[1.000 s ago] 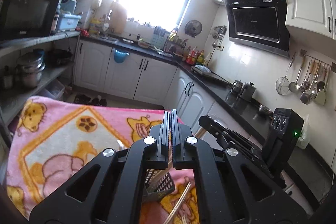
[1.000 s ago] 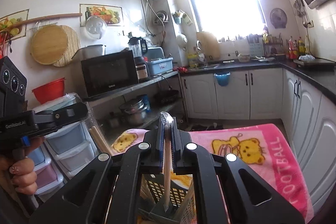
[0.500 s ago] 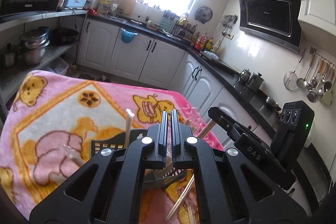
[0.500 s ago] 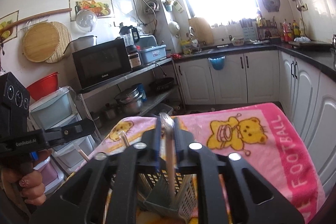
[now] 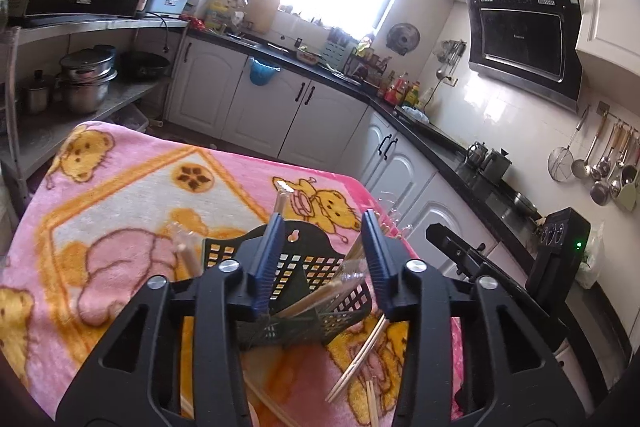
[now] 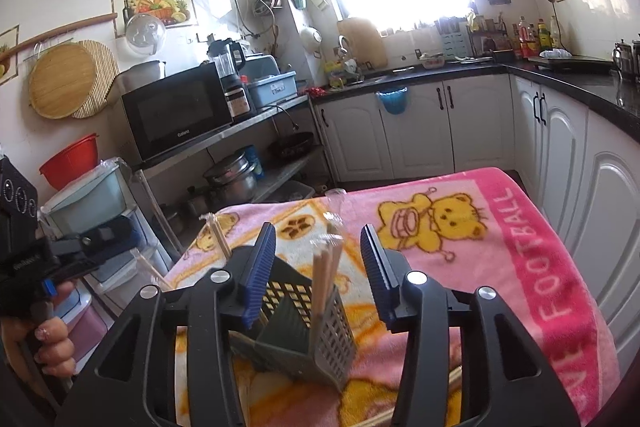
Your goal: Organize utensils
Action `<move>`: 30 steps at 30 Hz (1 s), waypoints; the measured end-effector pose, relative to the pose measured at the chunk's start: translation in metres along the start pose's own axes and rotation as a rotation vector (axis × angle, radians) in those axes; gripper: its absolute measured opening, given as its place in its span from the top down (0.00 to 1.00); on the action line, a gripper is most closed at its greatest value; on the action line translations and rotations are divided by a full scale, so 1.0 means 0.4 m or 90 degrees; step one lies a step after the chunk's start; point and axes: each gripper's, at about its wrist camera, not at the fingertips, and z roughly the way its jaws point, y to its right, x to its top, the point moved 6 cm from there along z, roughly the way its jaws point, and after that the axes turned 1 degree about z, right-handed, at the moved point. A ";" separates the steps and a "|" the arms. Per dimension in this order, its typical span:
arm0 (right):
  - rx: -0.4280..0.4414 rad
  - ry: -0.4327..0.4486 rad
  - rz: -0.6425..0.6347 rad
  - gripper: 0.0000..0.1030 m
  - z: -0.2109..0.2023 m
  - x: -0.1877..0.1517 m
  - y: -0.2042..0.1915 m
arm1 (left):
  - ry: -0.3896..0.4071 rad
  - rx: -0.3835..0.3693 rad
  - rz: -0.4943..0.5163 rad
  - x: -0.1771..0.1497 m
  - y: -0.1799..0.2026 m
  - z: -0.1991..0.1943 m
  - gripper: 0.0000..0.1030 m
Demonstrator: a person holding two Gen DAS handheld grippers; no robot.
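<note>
**Chopsticks dropped into the basket**

Sunlight fills a busy kitchen, and a pink teddy-bear blanket (image 5: 120, 195) covers the table in the middle. On the blanket stands a dark basket (image 6: 316, 339) full of little holes, the kind that holds utensils. That is where the task's things belong.

Both grippers hang just above the basket and point a little downward. The left gripper (image 5: 320, 263) has just been opening its jaws. Nothing is pinched between its blue pads (image 5: 266, 263) now. Wrapped chopsticks (image 5: 320, 297) lean inside the basket right under it, so it looks like they were let go there.

The right gripper (image 6: 316, 271) has just been opening too, and its pads stand apart from everything. A bunch of wooden chopsticks (image 6: 325, 275) stands in the basket between its jaws, touching neither side. They stand up because the tall basket walls hold them.

More chopsticks (image 5: 356, 363) lie loose on the blanket beside the basket. They likely still need picking up, so the job looks only partly done. A person's hand (image 6: 50, 347) holds the handle of the left gripper, seen at the edge of the right view.
</note>
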 end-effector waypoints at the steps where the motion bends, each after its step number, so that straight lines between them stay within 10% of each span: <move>1: -0.001 -0.002 0.001 0.52 -0.003 -0.005 0.001 | 0.002 0.002 -0.001 -0.004 -0.003 -0.009 0.61; 19: -0.001 -0.035 -0.002 0.36 -0.064 -0.073 -0.010 | -0.009 0.027 -0.035 -0.086 -0.052 -0.055 0.12; 30: -0.016 -0.069 -0.005 0.35 -0.078 -0.138 0.009 | -0.045 0.046 -0.052 -0.149 -0.078 -0.040 0.10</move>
